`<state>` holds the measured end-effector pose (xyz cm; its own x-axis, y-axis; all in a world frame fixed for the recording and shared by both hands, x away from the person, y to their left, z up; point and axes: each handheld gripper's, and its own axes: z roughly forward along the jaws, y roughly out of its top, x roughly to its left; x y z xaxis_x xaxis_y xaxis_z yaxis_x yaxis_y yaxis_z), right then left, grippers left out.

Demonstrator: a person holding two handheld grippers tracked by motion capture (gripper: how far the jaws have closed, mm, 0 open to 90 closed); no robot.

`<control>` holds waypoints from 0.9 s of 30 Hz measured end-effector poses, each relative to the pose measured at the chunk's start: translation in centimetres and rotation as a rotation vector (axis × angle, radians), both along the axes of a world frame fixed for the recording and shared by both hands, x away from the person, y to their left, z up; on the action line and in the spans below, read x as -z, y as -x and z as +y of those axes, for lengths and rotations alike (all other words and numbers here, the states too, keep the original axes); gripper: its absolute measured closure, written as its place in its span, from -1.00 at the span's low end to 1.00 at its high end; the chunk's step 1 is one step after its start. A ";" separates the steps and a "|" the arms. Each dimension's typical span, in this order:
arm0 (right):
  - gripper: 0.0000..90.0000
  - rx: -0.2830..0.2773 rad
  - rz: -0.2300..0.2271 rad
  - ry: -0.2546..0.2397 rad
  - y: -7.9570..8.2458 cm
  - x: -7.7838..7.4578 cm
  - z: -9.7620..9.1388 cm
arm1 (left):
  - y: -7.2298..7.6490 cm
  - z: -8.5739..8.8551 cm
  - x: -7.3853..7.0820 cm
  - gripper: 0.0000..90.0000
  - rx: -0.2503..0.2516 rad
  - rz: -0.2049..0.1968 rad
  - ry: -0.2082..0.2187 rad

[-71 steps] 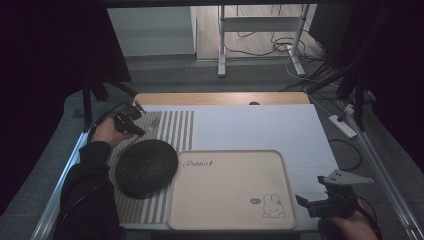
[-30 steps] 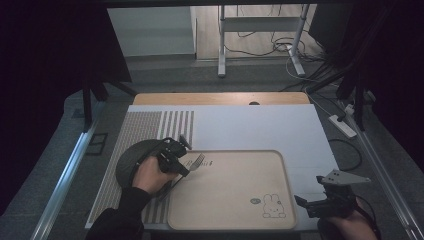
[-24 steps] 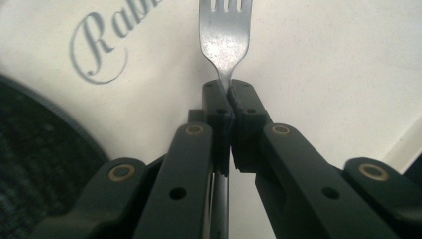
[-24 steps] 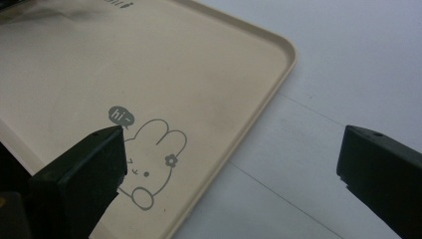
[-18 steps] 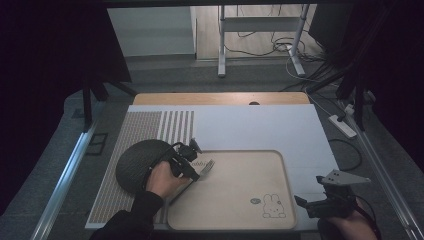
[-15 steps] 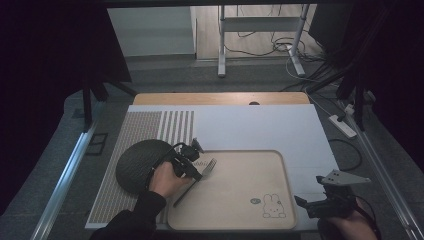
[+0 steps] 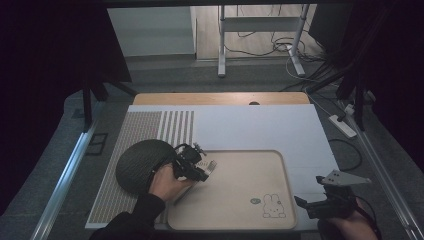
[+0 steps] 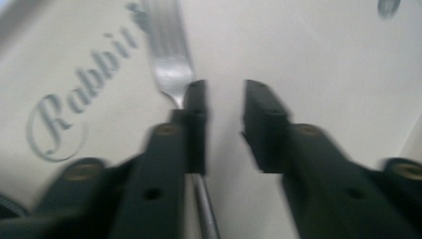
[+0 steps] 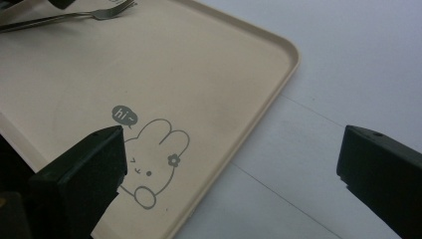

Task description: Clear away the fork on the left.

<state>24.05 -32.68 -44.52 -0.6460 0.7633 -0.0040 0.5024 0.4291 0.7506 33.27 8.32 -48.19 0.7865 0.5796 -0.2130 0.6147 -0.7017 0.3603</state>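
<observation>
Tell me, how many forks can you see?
1. The fork lies on the tray at its upper left, by the left claw. More could hide under the hand.

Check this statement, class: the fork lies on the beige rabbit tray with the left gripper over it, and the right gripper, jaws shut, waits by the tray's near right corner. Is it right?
One detail is wrong. The right gripper has its jaws wide open, as the right gripper view shows. The rest stands: the fork lies on the tray under the left gripper.
</observation>
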 end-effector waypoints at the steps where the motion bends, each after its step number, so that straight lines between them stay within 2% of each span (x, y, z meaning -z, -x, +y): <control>1: -1.00 -0.001 -0.001 -0.001 0.0 0.0 0.0 | 0.1 -0.2 0.3 0.81 0.015 0.000 -0.009; 3: -1.00 -0.003 0.001 -0.002 0.0 0.0 0.0 | 0.2 -0.4 0.9 0.97 0.017 0.027 0.006; 4: -1.00 -0.004 0.000 -0.002 0.0 0.0 0.0 | 0.1 -0.5 1.3 0.97 0.017 0.039 -0.001; 5: -1.00 -0.005 0.000 -0.002 0.0 0.0 0.0 | 0.1 -0.5 1.6 0.98 0.023 0.039 -0.027; 6: -1.00 -0.007 -0.001 -0.001 0.0 0.0 0.0 | 0.1 -0.6 2.0 0.98 0.010 0.032 -0.054; 7: -1.00 -0.007 -0.001 -0.002 0.0 0.0 0.0 | 0.0 -0.4 2.2 0.98 -0.002 0.030 -0.040; 10: -1.00 -0.009 -0.001 -0.003 0.1 0.0 0.0 | -0.3 0.3 2.2 0.98 -0.056 0.019 -0.039; 12: -1.00 -0.010 -0.002 -0.003 0.1 0.0 0.0 | -0.5 0.8 2.3 0.98 -0.084 0.032 -0.026; 19: -1.00 -0.014 -0.003 -0.005 0.1 0.0 0.0 | -0.9 2.8 2.2 0.98 -0.156 0.030 -0.057; 27: -1.00 -0.017 -0.003 -0.005 0.1 0.0 0.0 | -0.9 4.4 2.2 0.98 -0.190 0.029 -0.083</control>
<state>23.94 -32.68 -44.48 -0.6592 0.7520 -0.0025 0.4924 0.4342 0.7543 34.18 12.74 -50.36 0.6553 0.7338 -0.1790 0.7483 -0.5985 0.2862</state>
